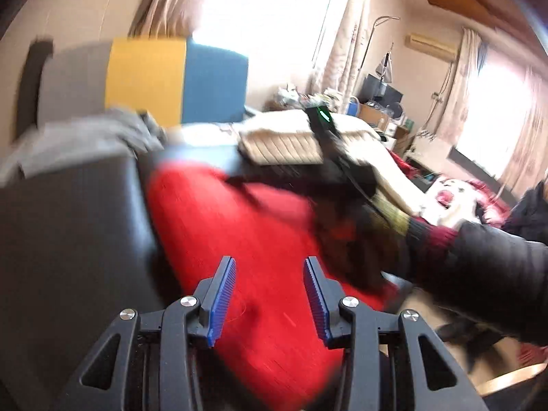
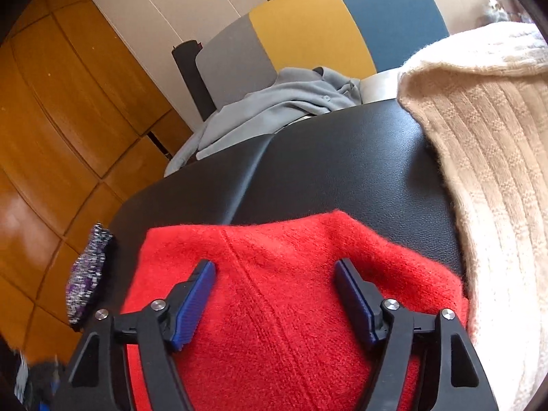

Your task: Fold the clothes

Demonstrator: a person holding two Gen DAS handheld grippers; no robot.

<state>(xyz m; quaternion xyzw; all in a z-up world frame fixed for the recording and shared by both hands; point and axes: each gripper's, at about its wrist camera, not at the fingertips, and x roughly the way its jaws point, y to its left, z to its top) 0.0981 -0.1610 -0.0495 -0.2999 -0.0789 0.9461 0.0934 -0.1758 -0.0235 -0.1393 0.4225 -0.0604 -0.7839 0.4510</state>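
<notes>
A red knit garment lies spread on a black padded surface. My right gripper is open wide just over the garment's far edge, and its blue pads do not press the cloth. In the left wrist view the same red garment is blurred. My left gripper hovers over it, open, with only red cloth showing below the gap. A person's dark sleeve reaches in from the right, holding the blurred black body of the other tool.
A beige ribbed sweater lies to the right of the red garment. A grey shirt is bunched at the far edge of the black surface, before a grey, yellow and blue panel. A purple speckled knit hangs at the left edge.
</notes>
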